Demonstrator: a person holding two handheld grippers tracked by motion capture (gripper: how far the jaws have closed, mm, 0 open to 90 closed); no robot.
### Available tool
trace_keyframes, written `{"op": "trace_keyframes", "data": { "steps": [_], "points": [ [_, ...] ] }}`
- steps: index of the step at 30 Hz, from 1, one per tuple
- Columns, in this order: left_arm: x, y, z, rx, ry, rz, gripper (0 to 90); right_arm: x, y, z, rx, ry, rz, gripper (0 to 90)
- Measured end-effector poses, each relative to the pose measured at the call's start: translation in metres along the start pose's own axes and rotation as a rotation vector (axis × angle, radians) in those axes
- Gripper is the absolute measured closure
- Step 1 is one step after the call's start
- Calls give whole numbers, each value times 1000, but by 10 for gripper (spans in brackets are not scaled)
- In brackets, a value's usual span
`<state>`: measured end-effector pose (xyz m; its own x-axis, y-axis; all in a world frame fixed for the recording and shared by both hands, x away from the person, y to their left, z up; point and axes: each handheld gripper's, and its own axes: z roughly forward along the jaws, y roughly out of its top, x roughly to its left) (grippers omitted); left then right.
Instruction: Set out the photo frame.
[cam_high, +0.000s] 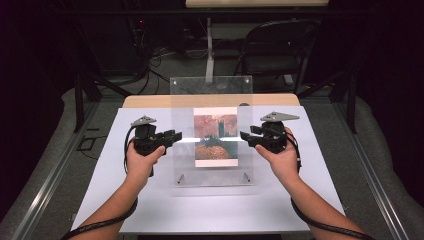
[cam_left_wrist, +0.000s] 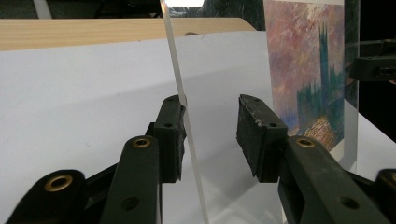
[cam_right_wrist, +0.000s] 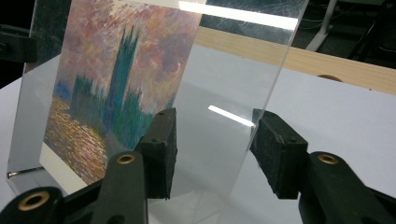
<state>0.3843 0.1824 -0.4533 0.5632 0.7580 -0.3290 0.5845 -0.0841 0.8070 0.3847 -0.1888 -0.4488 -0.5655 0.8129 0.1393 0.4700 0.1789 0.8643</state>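
Left tool (cam_high: 176, 136) and right tool (cam_high: 244, 135): jaws apart, straddling side edges of acrylic panel (cam_high: 182, 150) with print (cam_high: 216, 135). Not yet clamped. Left: clamp, lift off table (cam_high: 150, 210).

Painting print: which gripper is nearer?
Right. The right gripper straddles the clear sheet's edge just beside the print; the left gripper sits at the farther opposite edge.
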Motion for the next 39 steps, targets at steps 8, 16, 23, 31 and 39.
{"op": "trace_keyframes", "data": {
  "steps": [8, 16, 23, 31, 39],
  "points": [
    [-7, -5, -10, -4, 2, 32, 641, 5, -3, -12, -8, 5, 3, 554],
    [-14, -10, -17, -11, 9, 63, 652, 9, -7, -21, -18, 17, 5, 594],
    [-18, -15, -24, -24, -3, 70, 670, 12, -10, -29, -23, 25, -5, 618],
    [-23, -21, -31, -29, -11, 84, 683, 19, -16, -38, -38, 24, -33, 630],
    [-28, -28, -37, -38, -20, 84, 683, 24, -20, -47, -35, 30, -50, 630]
  ]
}}
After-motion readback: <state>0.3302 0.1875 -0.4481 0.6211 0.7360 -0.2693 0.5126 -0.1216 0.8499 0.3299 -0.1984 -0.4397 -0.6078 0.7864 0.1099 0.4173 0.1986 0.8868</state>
